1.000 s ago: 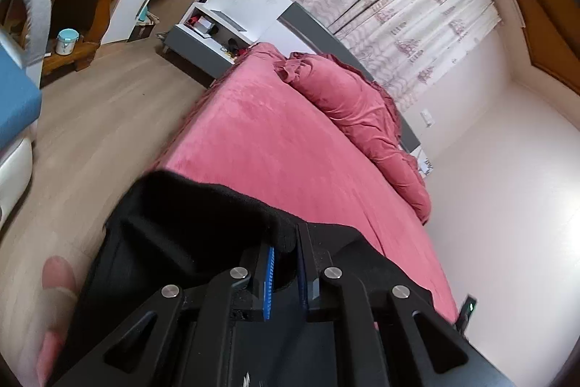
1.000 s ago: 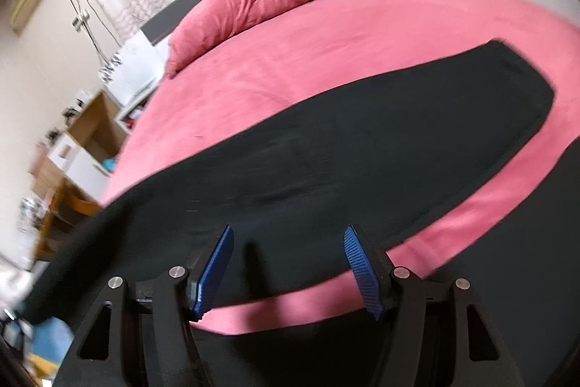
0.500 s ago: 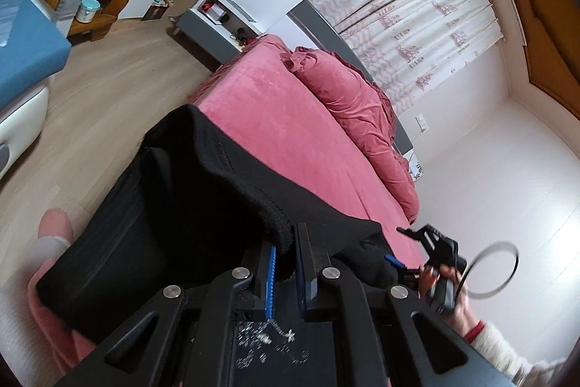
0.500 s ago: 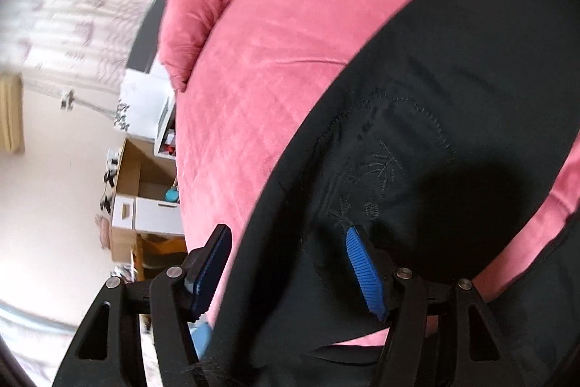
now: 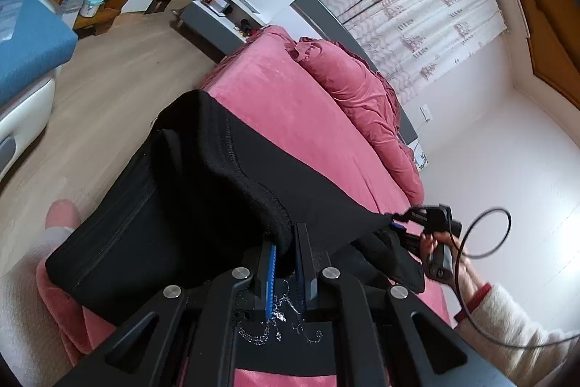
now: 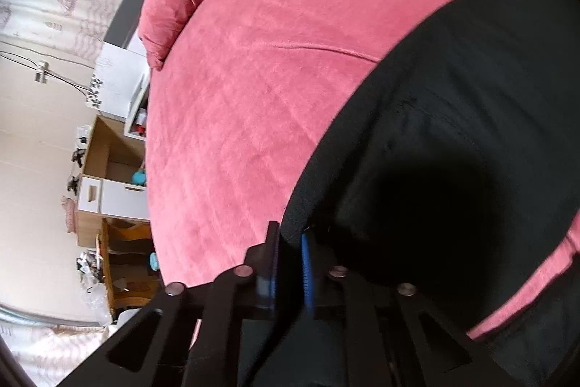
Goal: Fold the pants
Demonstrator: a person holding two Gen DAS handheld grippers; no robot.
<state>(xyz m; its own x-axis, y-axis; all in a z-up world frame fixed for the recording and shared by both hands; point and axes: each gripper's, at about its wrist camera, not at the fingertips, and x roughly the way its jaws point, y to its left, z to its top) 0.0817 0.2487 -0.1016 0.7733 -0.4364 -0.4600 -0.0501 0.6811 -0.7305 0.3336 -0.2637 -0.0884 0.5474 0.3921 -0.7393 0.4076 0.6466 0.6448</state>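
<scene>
Black soft-knit pants (image 5: 203, 191) are being gripped at two points, with the fold only starting.

The pants are lying on the pink velvety bed (image 5: 290, 118), one end spilling off its near corner at lower left of the left view; the long axis is running from there toward lower right. No finished fold is showing, so nearly all of the folding seems left. The left tool (image 5: 284, 263) is clenching a thick black edge. The right tool (image 6: 290, 263) is closing, jaws pinching black fabric.
</scene>
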